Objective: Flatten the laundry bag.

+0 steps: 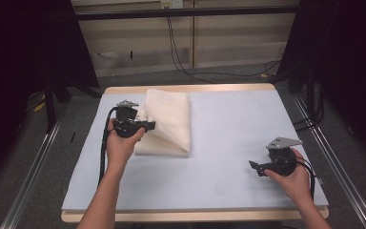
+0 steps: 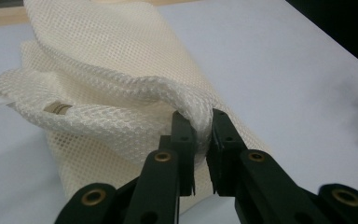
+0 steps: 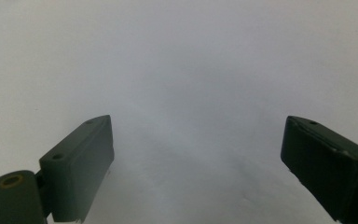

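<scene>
- Left gripper view showed the left gripper clenched on a fold of the cream-white mesh fabric bag, a ridge of netting squeezed between its two black jaws near their tips.
- Just beyond those jaws the mesh rose into a lifted hump, with a small tan cylindrical piece, perhaps a toggle, tucked in a fold off to the jaws' left; what it was could not be made out for certain.
- Seen from the high view, the left gripper sat at the bag's near-left edge, jaws pointing toward the right hand's side, so the bulk of the bag lay ahead of and beyond the tool.
- The bag's long axis ran away from the person, roughly crosswise to the jaws' line.
- Right gripper view showed the right gripper released, jaws spread wide over the bare pale blue-grey table mat, nothing between them.
- In the high view the right gripper was well apart from the bag, near the mat's front right, jaws aimed toward it.
- Judging from this, the left hand was far nearer, and any pull or unfolding would turn on dragging the pinched edge across the bag's long axis.
</scene>
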{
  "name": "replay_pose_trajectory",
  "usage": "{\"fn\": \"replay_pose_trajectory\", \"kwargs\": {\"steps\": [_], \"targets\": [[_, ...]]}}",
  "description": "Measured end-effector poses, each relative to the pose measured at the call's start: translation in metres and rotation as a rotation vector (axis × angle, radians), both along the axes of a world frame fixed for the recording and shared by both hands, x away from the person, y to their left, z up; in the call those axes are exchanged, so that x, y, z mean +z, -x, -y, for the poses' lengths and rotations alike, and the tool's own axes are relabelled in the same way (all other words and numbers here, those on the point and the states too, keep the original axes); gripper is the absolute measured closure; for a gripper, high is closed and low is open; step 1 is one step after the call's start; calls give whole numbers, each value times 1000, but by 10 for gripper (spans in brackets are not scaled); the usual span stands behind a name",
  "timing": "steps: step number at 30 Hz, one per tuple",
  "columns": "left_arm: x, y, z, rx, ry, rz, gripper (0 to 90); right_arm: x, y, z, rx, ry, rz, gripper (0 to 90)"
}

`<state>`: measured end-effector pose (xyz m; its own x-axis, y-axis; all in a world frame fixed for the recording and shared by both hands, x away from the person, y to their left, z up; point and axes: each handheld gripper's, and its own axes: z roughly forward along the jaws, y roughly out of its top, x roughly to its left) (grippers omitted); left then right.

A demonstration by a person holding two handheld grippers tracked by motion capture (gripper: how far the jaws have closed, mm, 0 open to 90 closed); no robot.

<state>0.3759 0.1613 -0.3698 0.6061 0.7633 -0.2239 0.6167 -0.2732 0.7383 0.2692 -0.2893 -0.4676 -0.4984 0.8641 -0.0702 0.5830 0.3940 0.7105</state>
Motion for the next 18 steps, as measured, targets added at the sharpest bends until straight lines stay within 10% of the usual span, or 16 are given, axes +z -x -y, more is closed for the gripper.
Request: {"fn": "replay_pose_trajectory", "kwargs": {"steps": [18], "targets": [[6, 4, 58, -89, 16, 26, 823, 0, 1, -3, 28, -44, -8, 88]]}}
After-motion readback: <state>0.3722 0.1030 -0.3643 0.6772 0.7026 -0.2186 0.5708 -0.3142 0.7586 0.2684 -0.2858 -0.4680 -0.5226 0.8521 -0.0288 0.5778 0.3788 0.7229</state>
